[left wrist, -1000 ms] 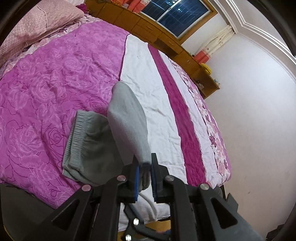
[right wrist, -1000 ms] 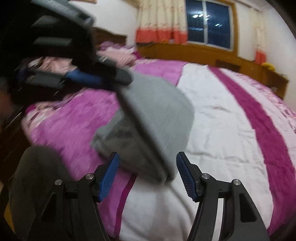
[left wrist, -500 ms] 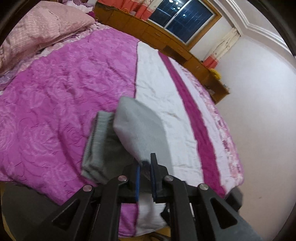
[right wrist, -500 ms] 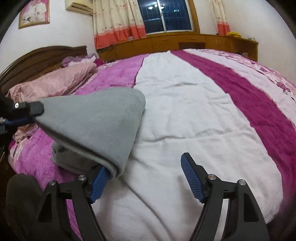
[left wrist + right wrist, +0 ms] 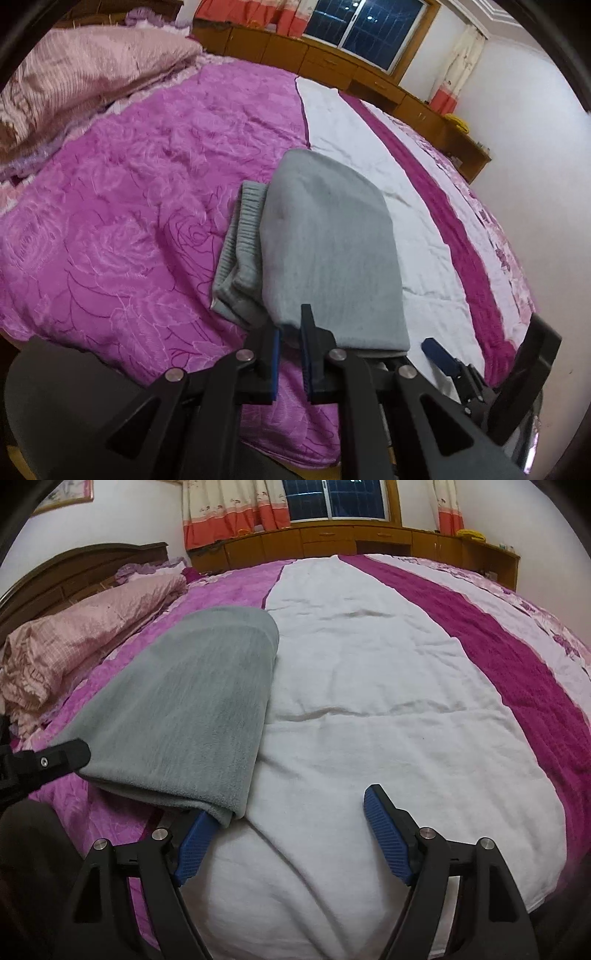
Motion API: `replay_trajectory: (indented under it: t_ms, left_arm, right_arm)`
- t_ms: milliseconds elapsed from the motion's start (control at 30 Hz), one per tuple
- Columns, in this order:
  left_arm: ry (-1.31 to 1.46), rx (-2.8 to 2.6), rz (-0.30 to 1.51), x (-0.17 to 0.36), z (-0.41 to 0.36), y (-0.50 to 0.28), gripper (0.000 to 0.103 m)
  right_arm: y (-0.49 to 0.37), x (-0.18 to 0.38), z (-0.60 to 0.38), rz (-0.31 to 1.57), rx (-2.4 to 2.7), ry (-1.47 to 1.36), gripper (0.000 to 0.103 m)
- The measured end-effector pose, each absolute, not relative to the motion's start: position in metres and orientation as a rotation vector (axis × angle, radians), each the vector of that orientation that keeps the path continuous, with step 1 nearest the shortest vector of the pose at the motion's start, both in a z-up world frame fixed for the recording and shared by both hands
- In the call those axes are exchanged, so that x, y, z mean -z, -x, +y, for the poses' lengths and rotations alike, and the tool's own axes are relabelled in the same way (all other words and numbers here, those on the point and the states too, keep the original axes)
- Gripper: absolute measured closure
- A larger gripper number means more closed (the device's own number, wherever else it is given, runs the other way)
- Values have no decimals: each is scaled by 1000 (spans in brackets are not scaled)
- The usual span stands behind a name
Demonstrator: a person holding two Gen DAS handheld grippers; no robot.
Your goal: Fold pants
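Observation:
Grey pants [image 5: 325,240] lie folded on the bed, ribbed waistband [image 5: 240,243] showing at the left under the folded-over layer. My left gripper [image 5: 290,325] is nearly shut on the near corner of the top layer and holds it just above the bed. In the right wrist view the pants [image 5: 199,701] lie at the left. My right gripper [image 5: 291,812] is wide open; its left finger [image 5: 192,842] sits under the near edge of the cloth, its right finger [image 5: 384,834] over bare bedspread.
The bed has a purple rose-patterned quilt [image 5: 110,221], a white stripe [image 5: 369,720] and a magenta stripe [image 5: 517,664]. A pink pillow [image 5: 74,642] lies by the dark headboard [image 5: 74,568]. Wooden cabinets [image 5: 332,539] run under the window.
The lifted grey layer has come down and flattened over the rest of the pants. My left gripper lowered with it. My right gripper stayed open at the cloth's near edge.

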State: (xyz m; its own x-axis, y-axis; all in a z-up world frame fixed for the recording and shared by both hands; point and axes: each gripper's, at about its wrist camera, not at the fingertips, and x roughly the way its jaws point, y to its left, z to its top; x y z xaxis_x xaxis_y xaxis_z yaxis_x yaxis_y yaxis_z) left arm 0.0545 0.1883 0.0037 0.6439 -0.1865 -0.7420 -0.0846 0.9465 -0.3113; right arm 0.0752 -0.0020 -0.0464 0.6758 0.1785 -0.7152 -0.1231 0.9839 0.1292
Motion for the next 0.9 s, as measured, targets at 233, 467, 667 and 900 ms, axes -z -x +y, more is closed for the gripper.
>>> replay_trajectory:
  t_ms: [233, 467, 667, 900]
  left_arm:
    - [338, 7, 832, -7, 194, -46, 93]
    - [349, -10, 843, -5, 198, -48, 93]
    - [353, -36, 844, -14, 198, -41, 83]
    - [184, -72, 754, -55, 177, -35, 63]
  right_arm:
    - [-64, 46, -10, 831, -210, -71, 31]
    - [-66, 40, -24, 827, -124, -110, 31]
    - [-71, 31, -25, 792, -158, -145, 31]
    - [-88, 10, -17, 734, -373, -230, 52]
